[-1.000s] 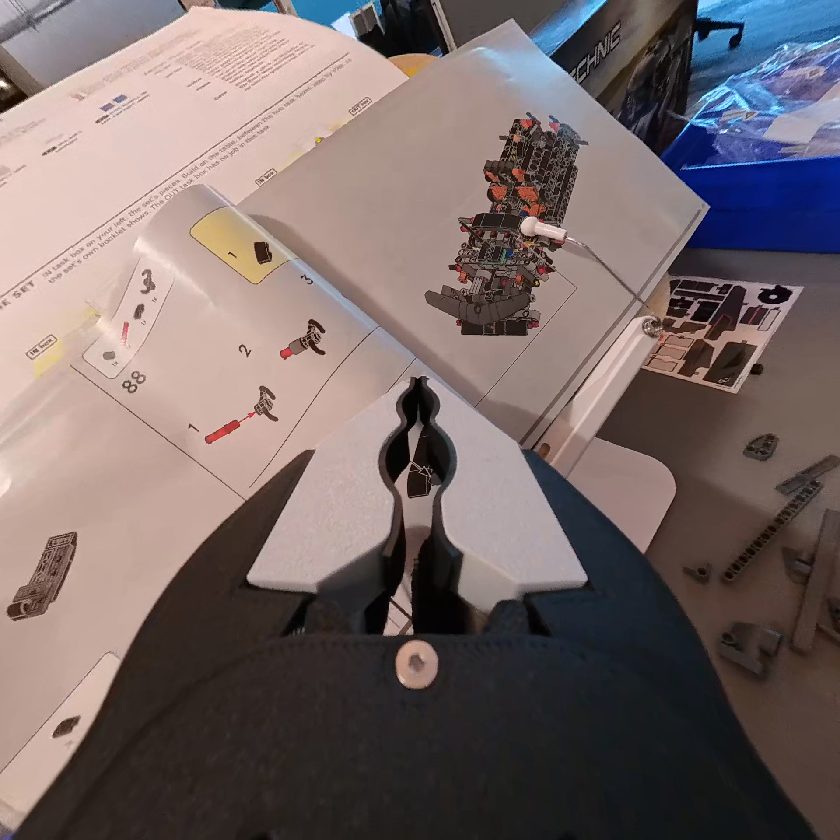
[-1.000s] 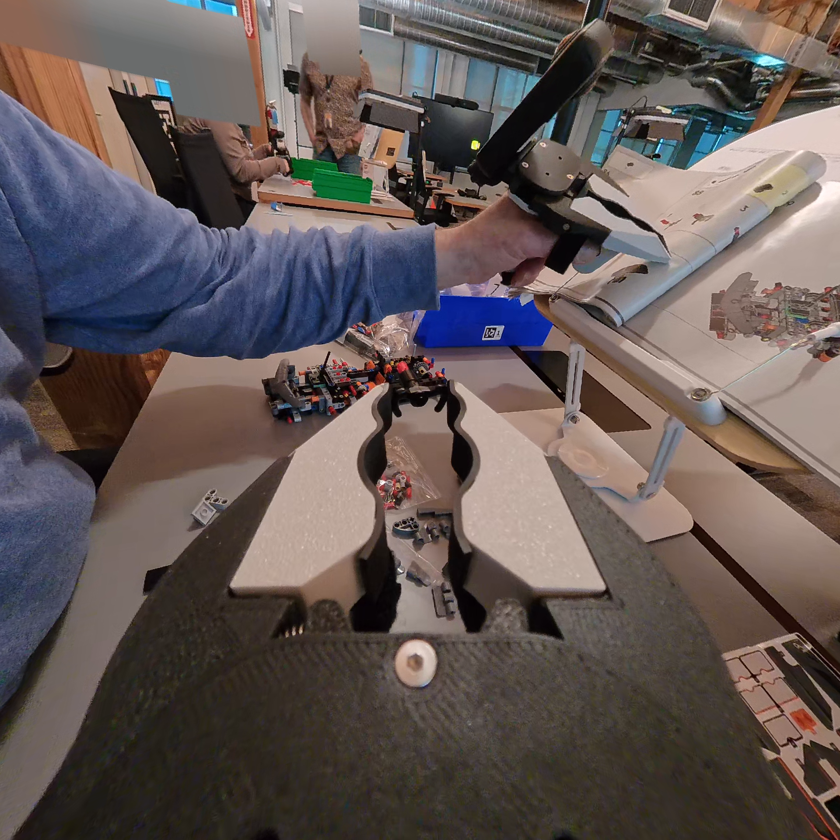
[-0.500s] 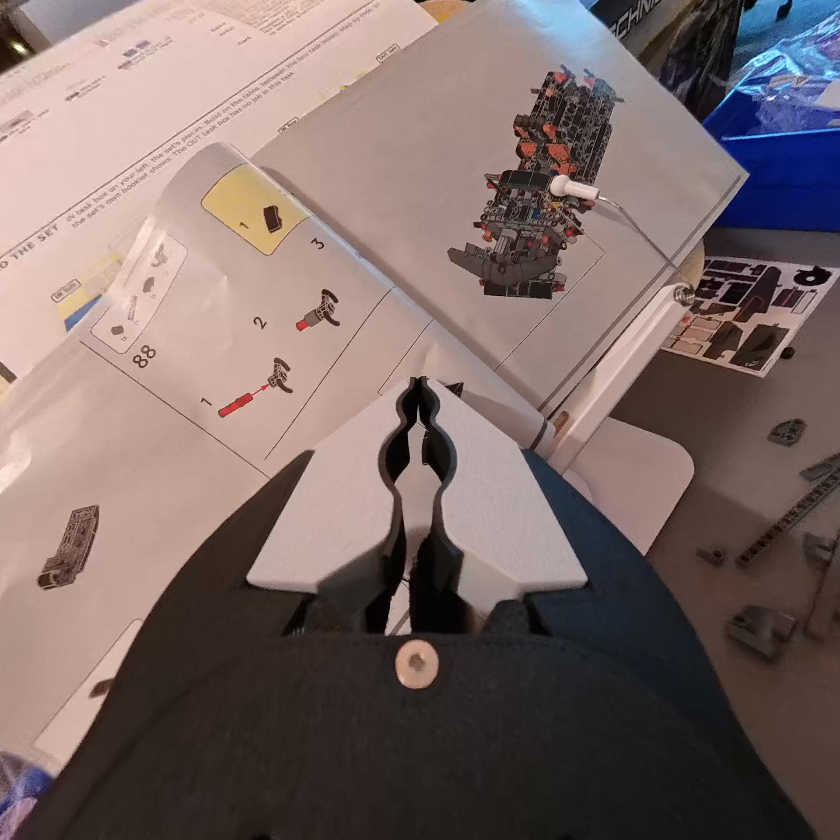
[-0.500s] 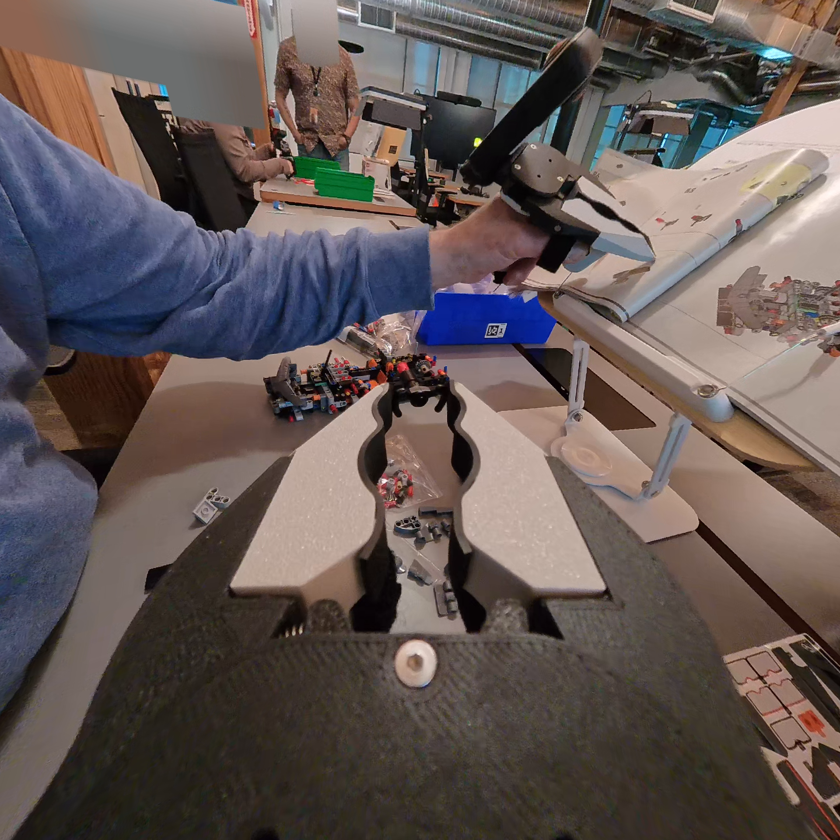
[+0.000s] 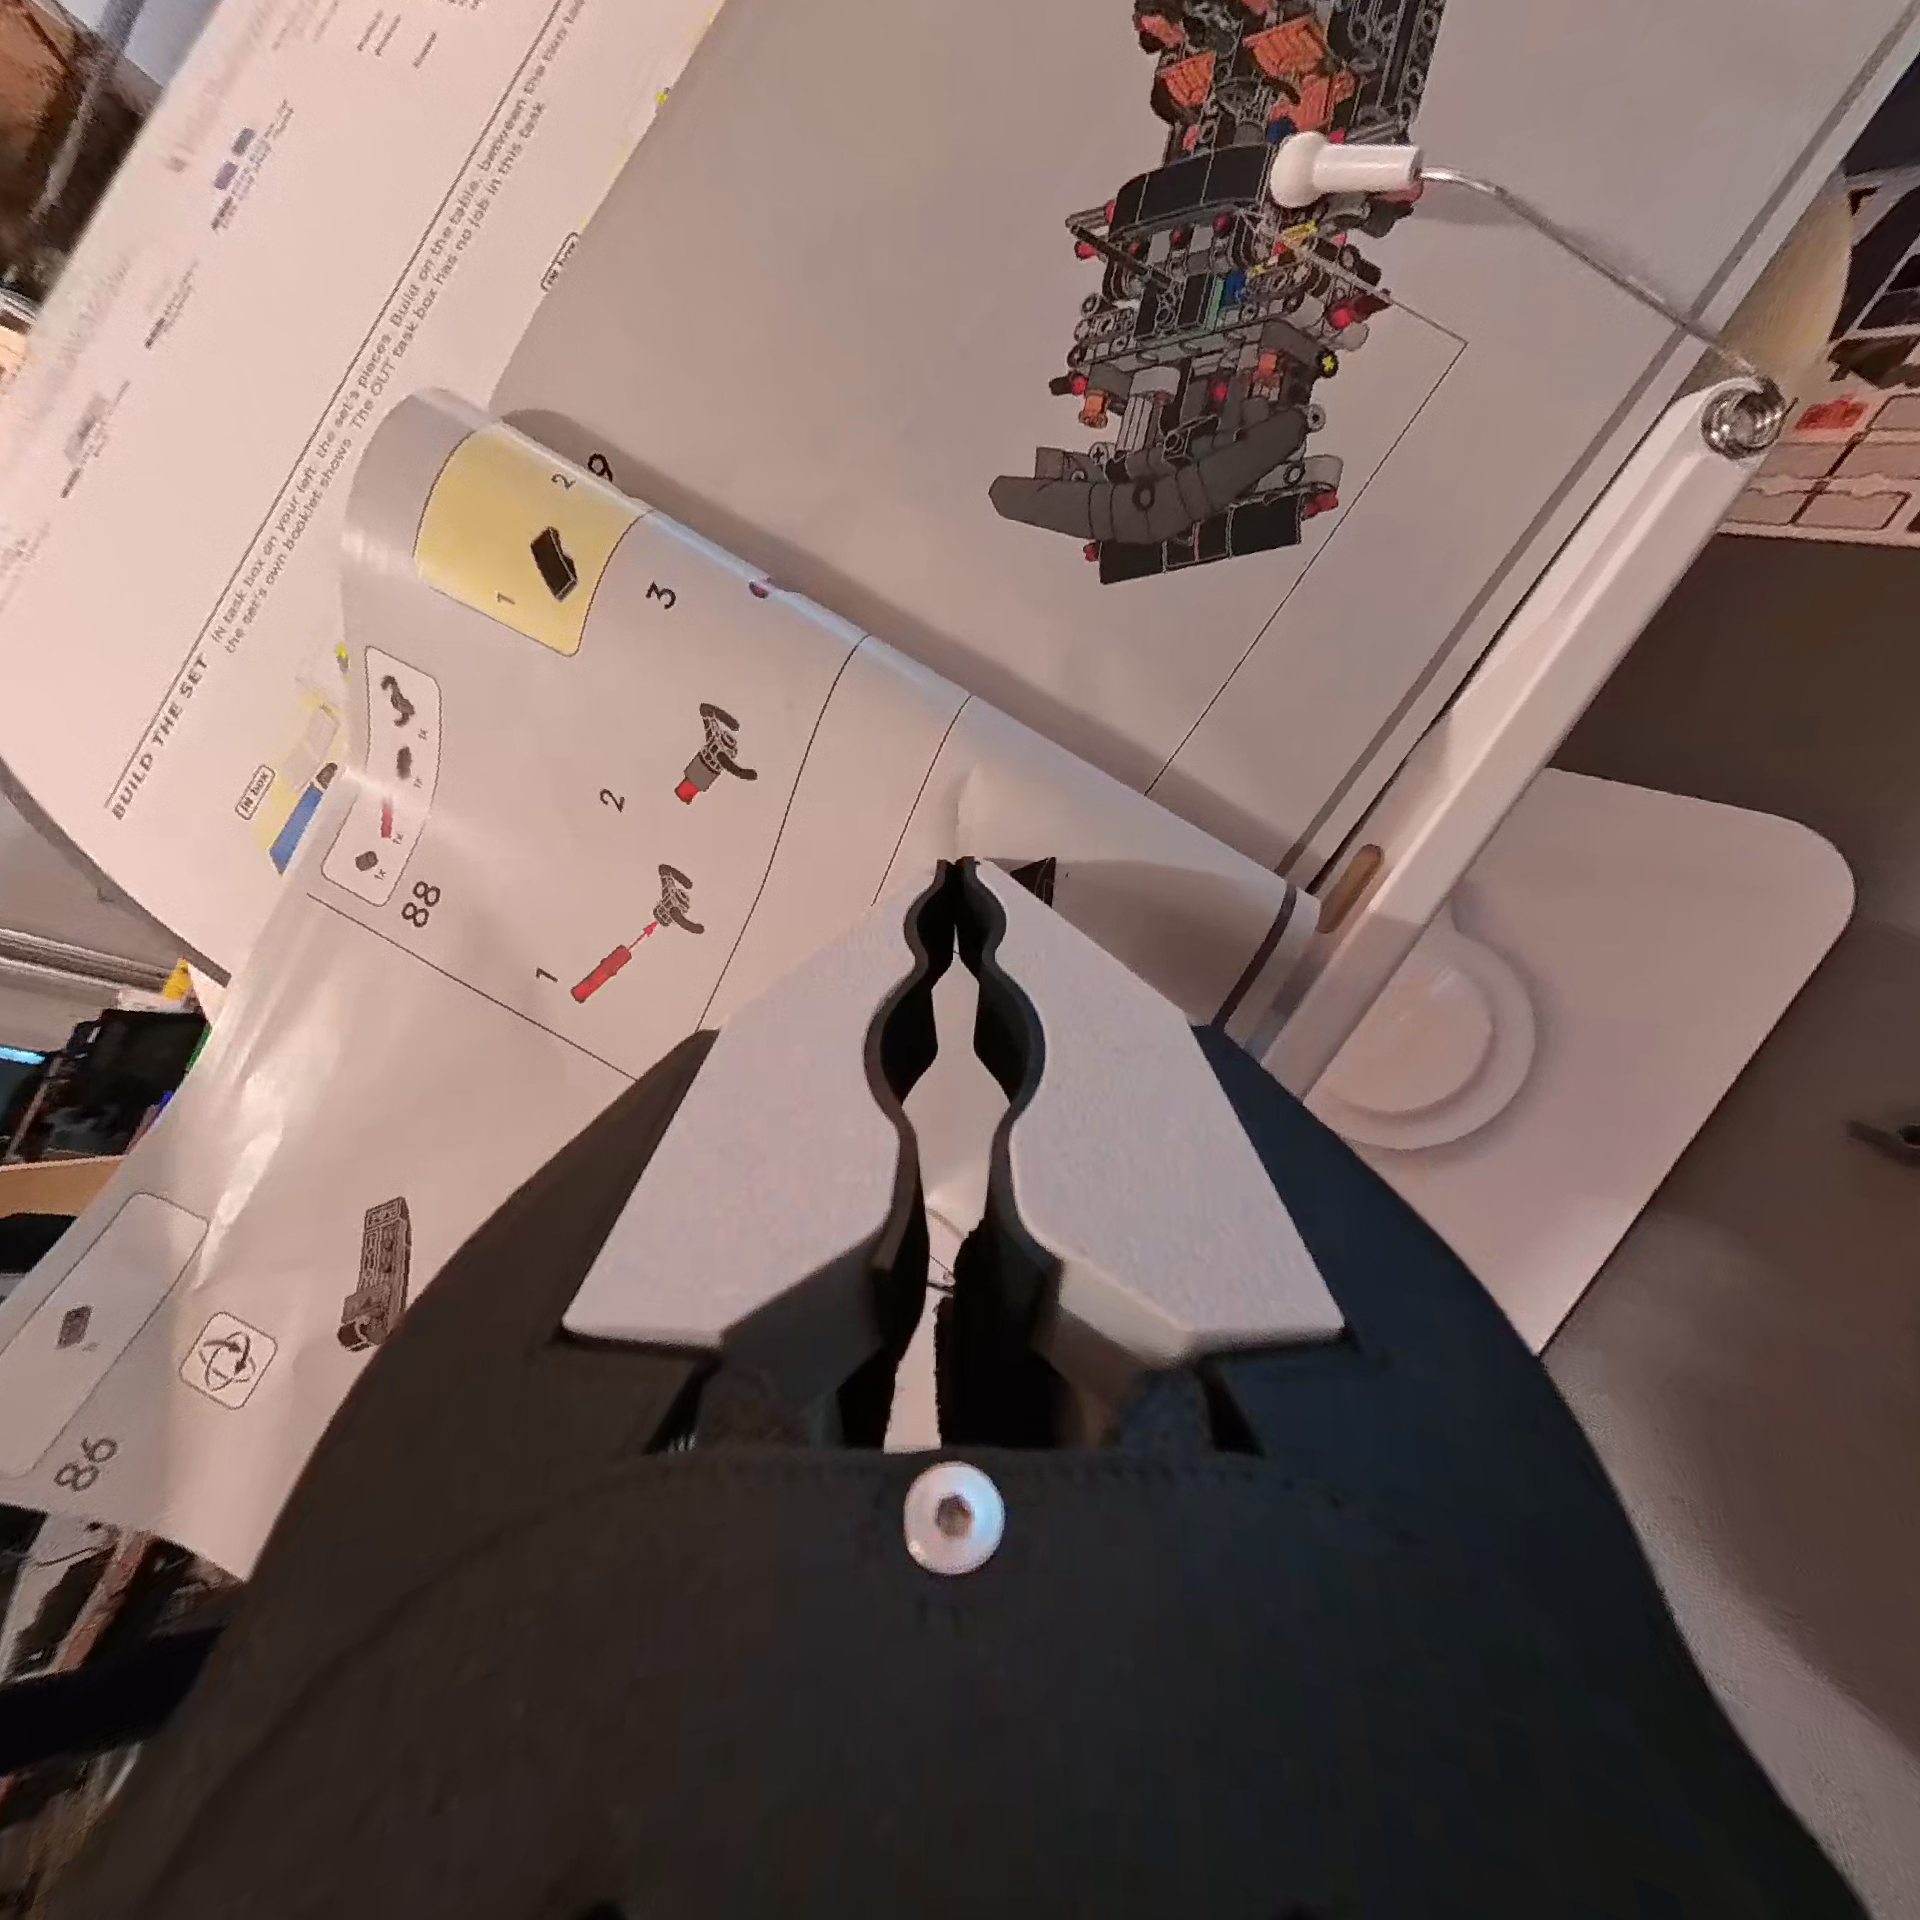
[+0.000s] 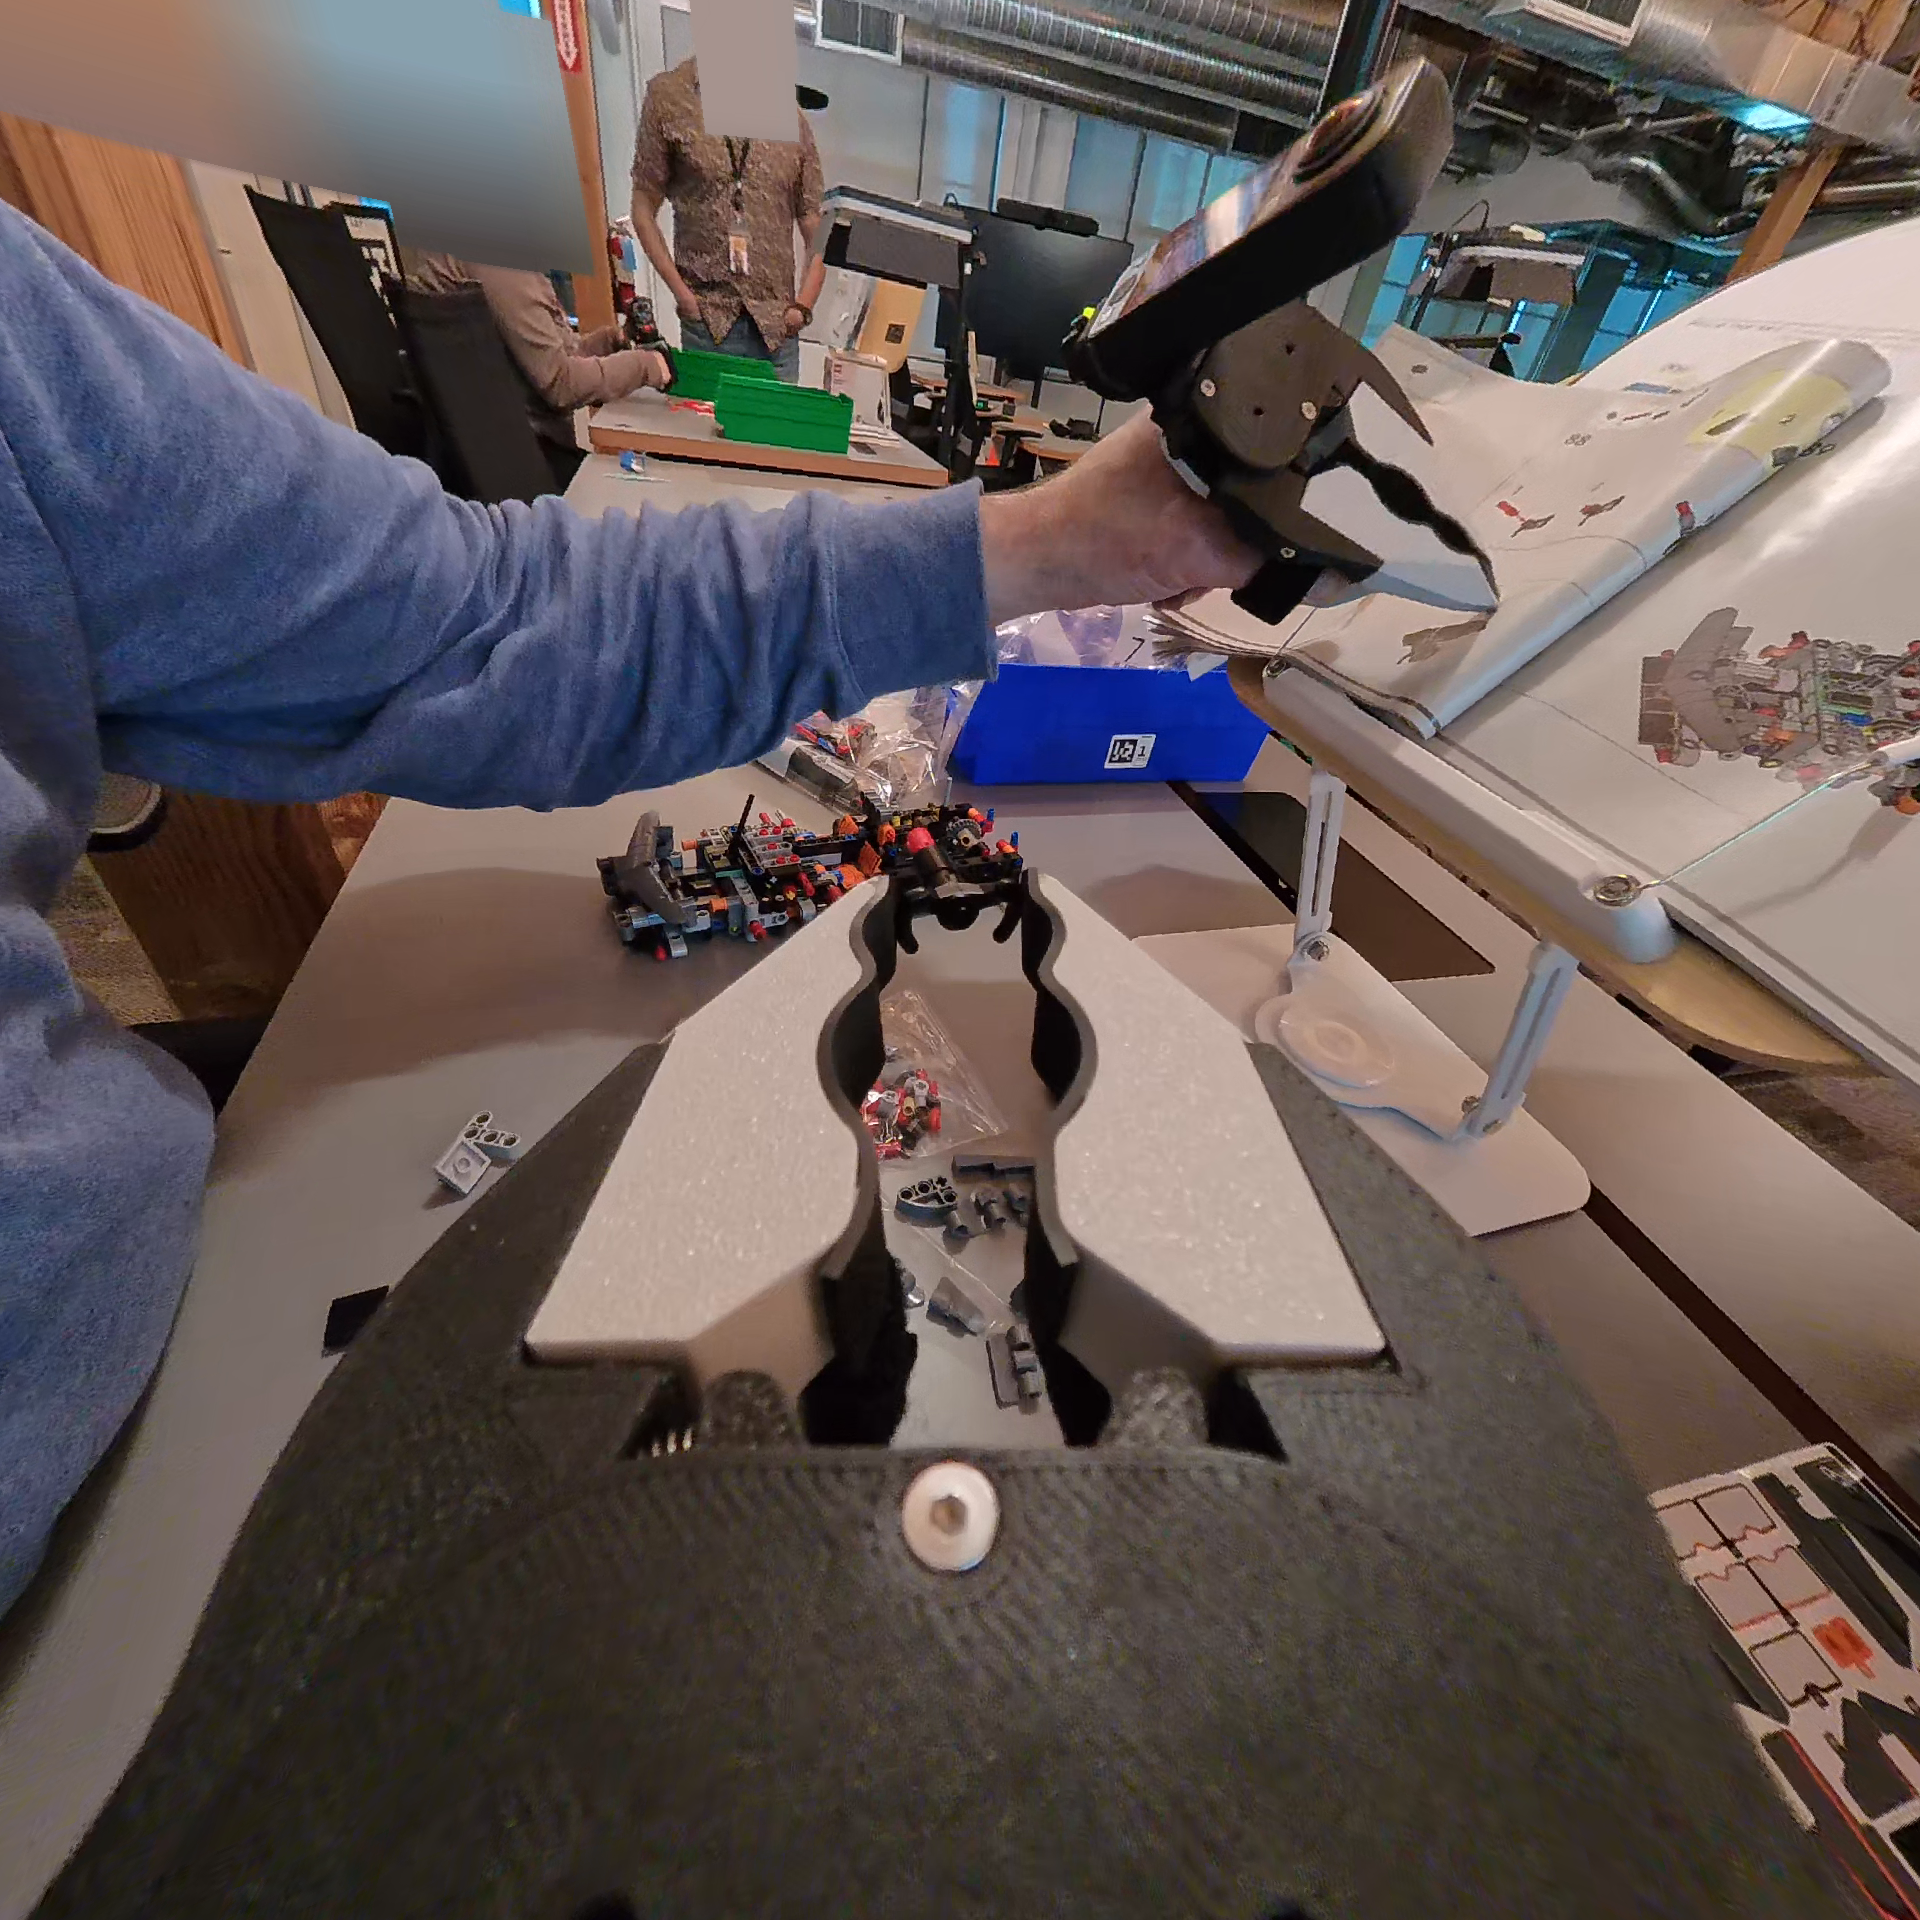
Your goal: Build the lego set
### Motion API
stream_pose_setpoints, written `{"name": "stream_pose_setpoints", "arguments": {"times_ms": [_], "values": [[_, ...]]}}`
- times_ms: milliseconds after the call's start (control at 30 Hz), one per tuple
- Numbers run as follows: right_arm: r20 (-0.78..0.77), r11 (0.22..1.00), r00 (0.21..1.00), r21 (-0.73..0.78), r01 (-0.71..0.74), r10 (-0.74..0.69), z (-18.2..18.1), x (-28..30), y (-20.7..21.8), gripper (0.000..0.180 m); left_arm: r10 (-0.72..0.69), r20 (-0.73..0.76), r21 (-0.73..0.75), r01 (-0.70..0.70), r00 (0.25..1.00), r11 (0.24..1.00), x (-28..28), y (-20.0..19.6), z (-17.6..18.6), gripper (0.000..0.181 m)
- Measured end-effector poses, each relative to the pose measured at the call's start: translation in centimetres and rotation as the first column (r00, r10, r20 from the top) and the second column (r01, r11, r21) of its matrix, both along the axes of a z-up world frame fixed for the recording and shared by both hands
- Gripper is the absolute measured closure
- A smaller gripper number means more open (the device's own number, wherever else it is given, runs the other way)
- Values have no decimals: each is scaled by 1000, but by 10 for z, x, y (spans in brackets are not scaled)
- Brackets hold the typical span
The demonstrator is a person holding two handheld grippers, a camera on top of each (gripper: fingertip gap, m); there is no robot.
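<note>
Grey fingers of the left gripper [image 5: 961, 883] stay pressed together on a booklet page [image 5: 582, 831], now curled further over. The right gripper [image 6: 956, 914] waits spread above the lego model [image 6: 790, 873] on the table [image 6: 416, 997]; building pauses.

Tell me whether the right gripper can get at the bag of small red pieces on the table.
Probably yes. The right gripper hangs open above the bag of small red pieces, which shows between its fingers, with nothing over it. The left gripper is away at the instruction booklet.
</note>
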State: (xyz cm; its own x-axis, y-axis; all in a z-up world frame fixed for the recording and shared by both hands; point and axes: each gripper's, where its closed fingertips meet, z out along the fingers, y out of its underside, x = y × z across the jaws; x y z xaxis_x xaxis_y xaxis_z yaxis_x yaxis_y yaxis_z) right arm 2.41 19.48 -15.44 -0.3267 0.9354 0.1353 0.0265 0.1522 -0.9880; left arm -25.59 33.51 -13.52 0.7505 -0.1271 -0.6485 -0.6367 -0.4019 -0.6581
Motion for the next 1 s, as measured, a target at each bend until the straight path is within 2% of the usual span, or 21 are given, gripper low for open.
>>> {"name": "stream_pose_setpoints", "arguments": {"times_ms": [467, 1000], "values": [[-5, 1000, 1000, 6, 8, -8, 2, 2, 2, 159, 54, -187, -60, -66, 981, 996, -8, 0, -4, 181], [3, 995, 998, 80, 66, -66, 4, 10, -7, 159, 43, -154, -46, -50, 987, 998, 2, -11, 6, 181]]}}
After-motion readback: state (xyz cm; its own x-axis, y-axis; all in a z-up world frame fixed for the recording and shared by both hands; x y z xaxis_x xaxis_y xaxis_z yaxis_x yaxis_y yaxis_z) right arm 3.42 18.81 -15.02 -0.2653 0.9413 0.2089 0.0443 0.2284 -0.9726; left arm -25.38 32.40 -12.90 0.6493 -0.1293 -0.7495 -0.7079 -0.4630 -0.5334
